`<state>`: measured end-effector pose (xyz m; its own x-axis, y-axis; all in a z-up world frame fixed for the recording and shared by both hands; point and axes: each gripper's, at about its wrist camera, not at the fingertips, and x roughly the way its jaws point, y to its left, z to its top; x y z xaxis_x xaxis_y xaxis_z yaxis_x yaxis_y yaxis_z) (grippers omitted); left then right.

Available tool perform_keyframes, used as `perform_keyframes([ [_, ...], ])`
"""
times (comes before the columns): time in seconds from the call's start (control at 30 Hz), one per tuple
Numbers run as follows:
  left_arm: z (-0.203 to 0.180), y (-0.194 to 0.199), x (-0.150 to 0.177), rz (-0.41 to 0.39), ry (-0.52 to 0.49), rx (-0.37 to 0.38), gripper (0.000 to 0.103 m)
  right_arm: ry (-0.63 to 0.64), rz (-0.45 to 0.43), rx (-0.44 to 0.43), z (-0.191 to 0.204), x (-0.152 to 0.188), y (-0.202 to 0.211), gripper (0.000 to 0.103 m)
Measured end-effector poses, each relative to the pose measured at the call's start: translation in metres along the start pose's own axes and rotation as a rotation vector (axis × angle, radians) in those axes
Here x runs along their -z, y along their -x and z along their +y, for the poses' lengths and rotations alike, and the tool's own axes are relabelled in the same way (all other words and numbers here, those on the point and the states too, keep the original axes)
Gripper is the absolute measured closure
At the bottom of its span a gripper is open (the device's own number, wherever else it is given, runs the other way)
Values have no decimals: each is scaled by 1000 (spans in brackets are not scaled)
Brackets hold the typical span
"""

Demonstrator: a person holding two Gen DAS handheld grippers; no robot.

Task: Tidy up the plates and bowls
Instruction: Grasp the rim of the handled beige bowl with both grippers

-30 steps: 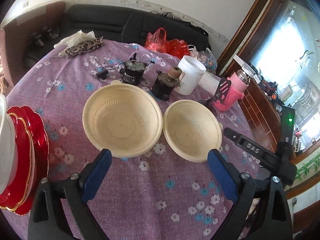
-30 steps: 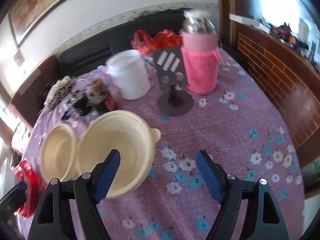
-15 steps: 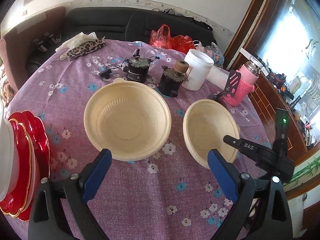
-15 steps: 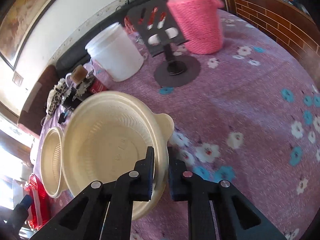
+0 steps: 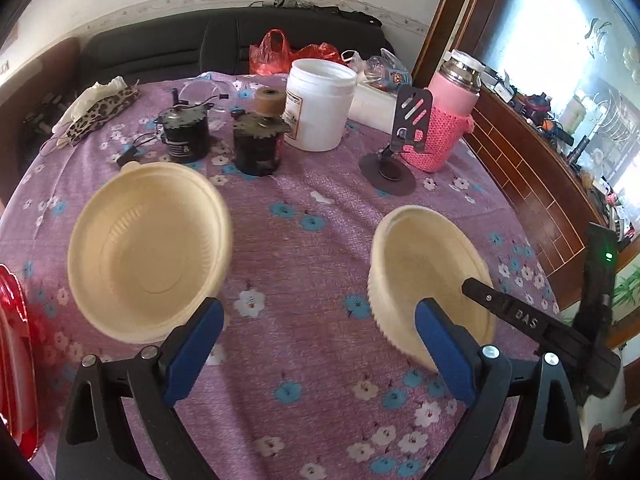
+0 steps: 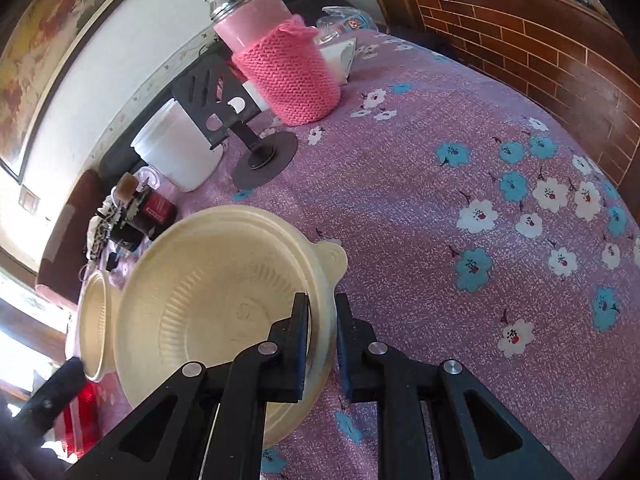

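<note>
Purple floral tablecloth (image 6: pixel 400 184), right tool (image 6: pixel 322 320) clamped on cream ribbed bowl (image 6: pixel 216 300) rim, left tool (image 5: pixel 316 340) wide.

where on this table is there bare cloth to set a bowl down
Bare tablecloth lies between the two cream bowls, the left bowl and the tilted right bowl. In the right wrist view, the stretch toward the brick-pattern wall is also free. The far edge is crowded: motors, white tub, pink flask.
</note>
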<state>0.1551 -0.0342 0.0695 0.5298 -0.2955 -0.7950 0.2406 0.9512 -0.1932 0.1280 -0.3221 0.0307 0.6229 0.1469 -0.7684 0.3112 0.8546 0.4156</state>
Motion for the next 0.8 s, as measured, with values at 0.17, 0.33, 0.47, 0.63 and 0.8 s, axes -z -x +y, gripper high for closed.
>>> perform_keyframes([
  [0.17,-13,-23,-7,29,9,0,13,103,-41,50,15,3,3,89],
  [0.33,-21,-45,-11,66,-10,-20,30,109,-28,56,16,3,-2,89],
  [0.47,-24,-61,-12,110,-27,-19,45,104,-26,59,15,3,-3,89],
  [0.63,-27,-72,-12,117,-30,-27,45,132,-41,87,19,4,-2,89],
  [0.8,-28,-81,-9,135,-29,-26,45,146,-38,103,22,5,-5,88],
])
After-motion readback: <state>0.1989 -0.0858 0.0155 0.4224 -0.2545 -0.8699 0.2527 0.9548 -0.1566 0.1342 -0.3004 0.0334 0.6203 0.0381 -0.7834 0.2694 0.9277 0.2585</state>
